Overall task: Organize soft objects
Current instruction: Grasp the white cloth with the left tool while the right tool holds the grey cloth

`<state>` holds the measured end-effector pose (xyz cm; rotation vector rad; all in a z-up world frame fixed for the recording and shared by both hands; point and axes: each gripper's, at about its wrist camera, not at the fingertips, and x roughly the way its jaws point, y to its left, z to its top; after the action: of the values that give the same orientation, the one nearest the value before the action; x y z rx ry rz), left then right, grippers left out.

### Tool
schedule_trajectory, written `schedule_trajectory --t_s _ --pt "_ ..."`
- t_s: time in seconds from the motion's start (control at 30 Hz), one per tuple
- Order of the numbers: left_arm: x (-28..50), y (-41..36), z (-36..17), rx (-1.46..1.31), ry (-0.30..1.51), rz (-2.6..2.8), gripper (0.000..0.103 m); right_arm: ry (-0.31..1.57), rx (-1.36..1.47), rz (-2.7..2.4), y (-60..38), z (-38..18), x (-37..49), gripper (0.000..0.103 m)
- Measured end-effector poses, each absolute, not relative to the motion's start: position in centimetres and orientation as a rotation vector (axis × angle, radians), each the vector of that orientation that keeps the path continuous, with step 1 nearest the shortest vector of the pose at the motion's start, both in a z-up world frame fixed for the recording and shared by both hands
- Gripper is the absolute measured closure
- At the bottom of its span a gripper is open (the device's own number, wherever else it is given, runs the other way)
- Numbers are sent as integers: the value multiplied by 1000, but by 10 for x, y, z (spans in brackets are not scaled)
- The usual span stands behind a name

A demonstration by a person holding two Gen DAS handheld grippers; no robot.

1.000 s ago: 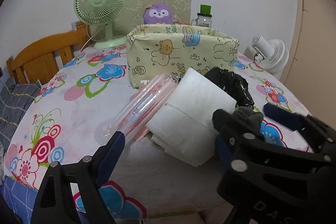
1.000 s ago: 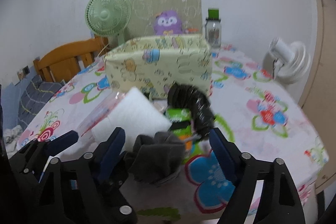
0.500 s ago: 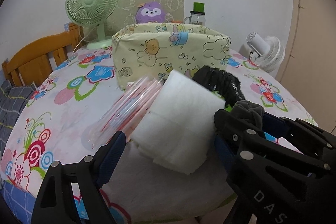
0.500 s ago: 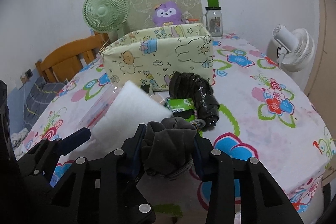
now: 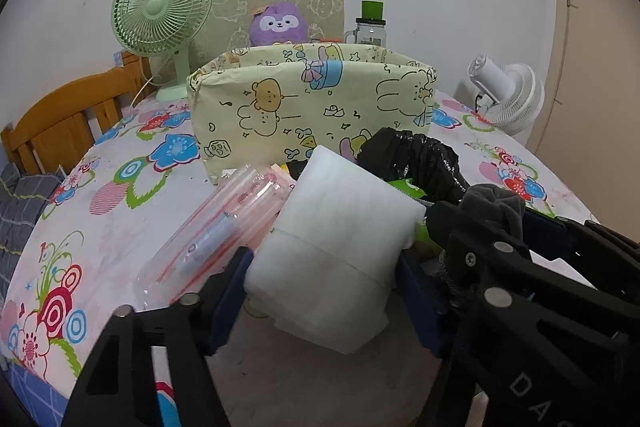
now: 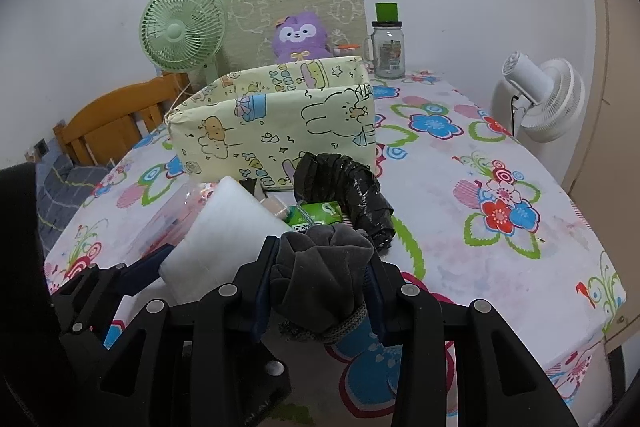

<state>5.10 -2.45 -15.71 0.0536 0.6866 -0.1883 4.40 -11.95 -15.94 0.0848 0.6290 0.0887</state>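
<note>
My right gripper (image 6: 320, 283) is shut on a dark grey cloth bundle (image 6: 320, 267) and holds it above the table's front; the bundle also shows in the left wrist view (image 5: 494, 205). My left gripper (image 5: 324, 291) has its fingers on both sides of a white foam block (image 5: 340, 243), touching it; the block also shows in the right wrist view (image 6: 224, 231). A yellow cartoon-print fabric bin (image 5: 312, 107) stands open behind them, also in the right wrist view (image 6: 276, 123).
A clear bag of pink strips (image 5: 224, 223), a crumpled black plastic bag (image 6: 344, 191) and a green packet (image 6: 318, 213) lie before the bin. A green fan (image 5: 162, 11), purple plush (image 6: 298, 37), bottle (image 6: 388, 43) and white fan (image 6: 540, 95) stand behind. A wooden chair (image 5: 68, 119) is at the left.
My right gripper has shut on the grey cloth and lifted it. My left gripper has moved forward and closed in around the white foam block.
</note>
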Motion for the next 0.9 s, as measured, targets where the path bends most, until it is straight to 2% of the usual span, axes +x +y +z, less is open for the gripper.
schedule_trajectory --t_s 0.07,0.13,0.17,0.33,0.5,0.9 --pt "50 -25 -155 51 681 -194 42 628 83 86 -120 -159 44 61" --pt "48 -25 -151 44 671 -212 59 623 82 84 -120 -158 43 61" --pt "47 -26 -150 40 671 -220 64 622 80 83 -120 -157 43 60" --pt "44 -27 -147 36 668 -239 75 607 78 76 -121 -152 40 60" --pt "40 -26 -141 28 657 -247 79 591 72 73 -120 -145 36 60" --pt "37 -30 -107 35 604 -261 79 539 81 62 -122 -114 31 61"
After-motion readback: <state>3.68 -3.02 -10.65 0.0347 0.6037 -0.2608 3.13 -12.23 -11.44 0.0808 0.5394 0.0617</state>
